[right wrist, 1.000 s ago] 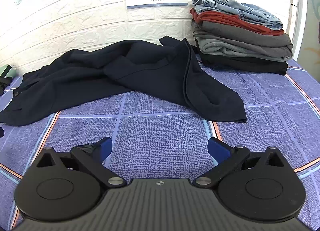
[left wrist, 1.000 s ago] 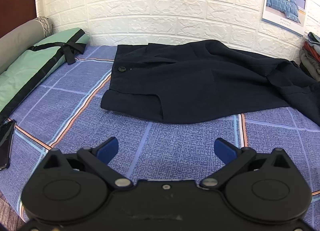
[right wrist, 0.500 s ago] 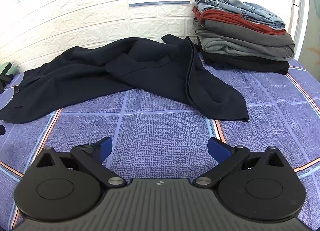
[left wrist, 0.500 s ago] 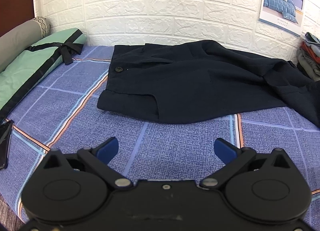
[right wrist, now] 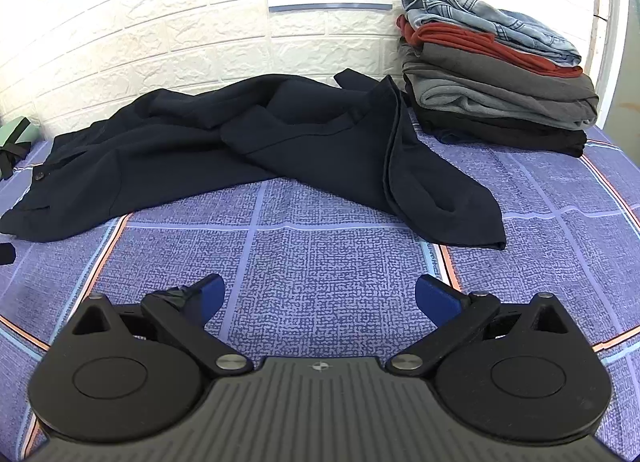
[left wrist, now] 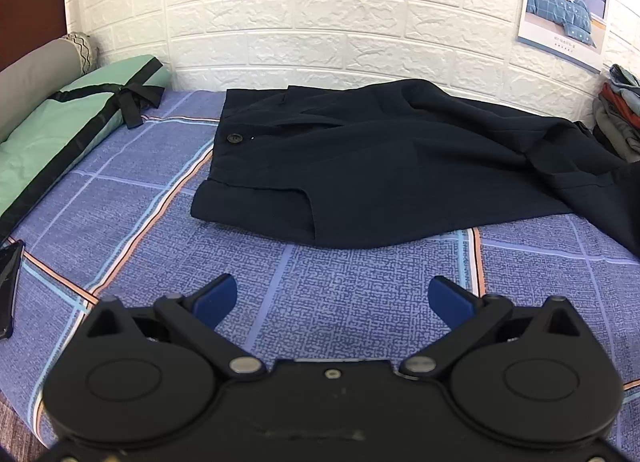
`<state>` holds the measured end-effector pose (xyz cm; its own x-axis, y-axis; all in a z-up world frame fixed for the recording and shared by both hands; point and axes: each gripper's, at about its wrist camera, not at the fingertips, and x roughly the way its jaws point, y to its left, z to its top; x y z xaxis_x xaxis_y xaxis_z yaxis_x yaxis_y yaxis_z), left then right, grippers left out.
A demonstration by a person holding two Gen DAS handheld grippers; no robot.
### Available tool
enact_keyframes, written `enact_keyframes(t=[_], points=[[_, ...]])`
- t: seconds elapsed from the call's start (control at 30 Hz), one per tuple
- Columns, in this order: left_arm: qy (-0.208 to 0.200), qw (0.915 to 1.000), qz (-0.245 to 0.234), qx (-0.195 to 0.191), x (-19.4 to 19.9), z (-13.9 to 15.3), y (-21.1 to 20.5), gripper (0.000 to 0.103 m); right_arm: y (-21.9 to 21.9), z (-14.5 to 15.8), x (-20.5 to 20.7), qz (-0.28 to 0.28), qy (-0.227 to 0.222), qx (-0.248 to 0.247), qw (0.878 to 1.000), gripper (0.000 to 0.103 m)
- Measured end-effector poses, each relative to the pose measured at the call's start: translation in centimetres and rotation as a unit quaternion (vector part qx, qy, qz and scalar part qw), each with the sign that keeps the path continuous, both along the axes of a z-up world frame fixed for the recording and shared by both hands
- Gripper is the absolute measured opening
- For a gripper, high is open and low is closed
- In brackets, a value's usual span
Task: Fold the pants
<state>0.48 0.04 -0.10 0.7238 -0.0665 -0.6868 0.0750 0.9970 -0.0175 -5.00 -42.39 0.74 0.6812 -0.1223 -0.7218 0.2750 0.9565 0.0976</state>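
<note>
Dark navy pants point(left wrist: 380, 165) lie spread and rumpled across a blue checked bedsheet point(left wrist: 352, 302). The waistband with its button point(left wrist: 235, 138) is at the left in the left wrist view. My left gripper point(left wrist: 332, 298) hovers open in front of the waist end, empty. In the right wrist view the pants point(right wrist: 248, 149) show their crumpled legs, one leg end point(right wrist: 460, 217) reaching toward me. My right gripper point(right wrist: 320, 294) is open and empty, short of that leg end.
A stack of folded clothes point(right wrist: 496, 73) sits at the back right against the white brick wall point(left wrist: 320, 21). A green pillow point(left wrist: 60, 129) and grey bolster point(left wrist: 36, 73) lie at the left. A dark phone point(left wrist: 8, 282) rests near the bed's left edge.
Both grippers have drifted slightly closer to the pants, the left view shifting toward the waistband. Both stay open and the pants have not moved.
</note>
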Motion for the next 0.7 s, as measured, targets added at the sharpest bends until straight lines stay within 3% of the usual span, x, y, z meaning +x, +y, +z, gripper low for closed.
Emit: enact_keyframes(t=[0.7], points=[[0.007,1.0,0.005,0.002,0.7,-0.5,0.1,0.103,0.6,-0.3,1.1,0.012,0.008,-0.003,1.0,0.103]])
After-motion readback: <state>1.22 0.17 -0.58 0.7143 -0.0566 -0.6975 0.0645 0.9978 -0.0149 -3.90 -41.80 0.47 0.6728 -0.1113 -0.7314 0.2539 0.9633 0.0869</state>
